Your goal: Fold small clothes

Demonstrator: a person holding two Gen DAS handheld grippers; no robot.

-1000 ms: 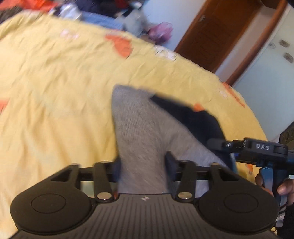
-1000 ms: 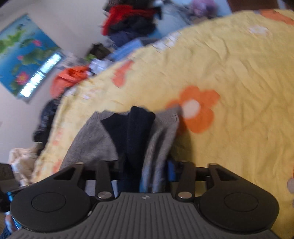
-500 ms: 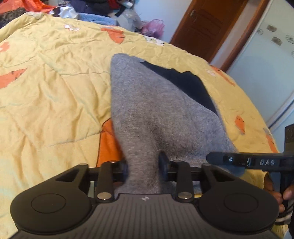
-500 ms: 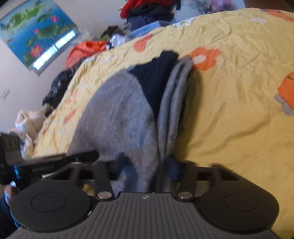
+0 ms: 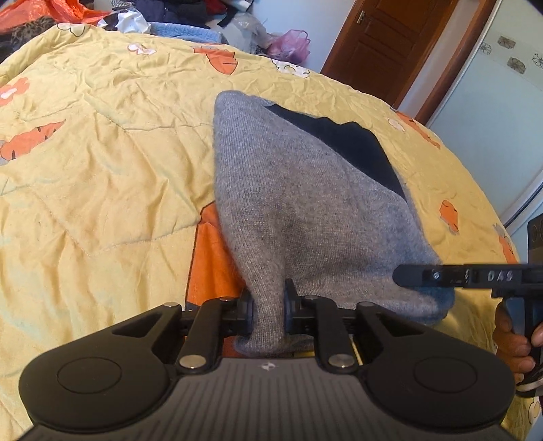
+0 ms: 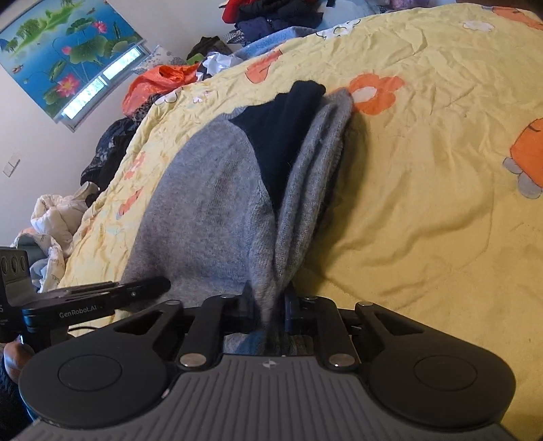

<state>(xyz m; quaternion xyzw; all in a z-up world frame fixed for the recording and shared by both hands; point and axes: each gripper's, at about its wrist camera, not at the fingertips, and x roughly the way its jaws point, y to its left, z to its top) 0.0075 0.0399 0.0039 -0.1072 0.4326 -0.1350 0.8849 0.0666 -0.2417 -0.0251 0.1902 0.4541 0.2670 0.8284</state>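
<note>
On the bed, a grey knitted garment (image 5: 305, 210) with a dark navy panel (image 5: 342, 142) was spread over a yellow quilt (image 5: 101, 176) printed with orange flowers and carrots. Its near edge was gathered into two bunches, one taken by each tool. The left gripper (image 5: 268, 305) was seen with its jaws nearly together and closing, a narrow fold of grey knit being pinched between the pads. The right gripper (image 6: 269, 305) was shown with its jaws narrowly apart and opening slightly, a thicker bunch of grey and navy fabric being clamped between them. From both grips the cloth was drawn upward off the quilt, while the far part of the garment lay flat on the bed. In the right wrist view a doubled grey fold (image 6: 315, 176) was seen along the garment's right side, beside an orange flower print (image 6: 373, 91). In each wrist view the other tool was visible at the picture's edge, held by a hand (image 5: 512, 336). Beyond the bed, a heap of clothes (image 6: 271, 17), an orange plastic bag (image 6: 159, 81), a lotus picture (image 6: 68, 51) on the wall and a brown wooden door (image 5: 383, 44) were recorded.
</note>
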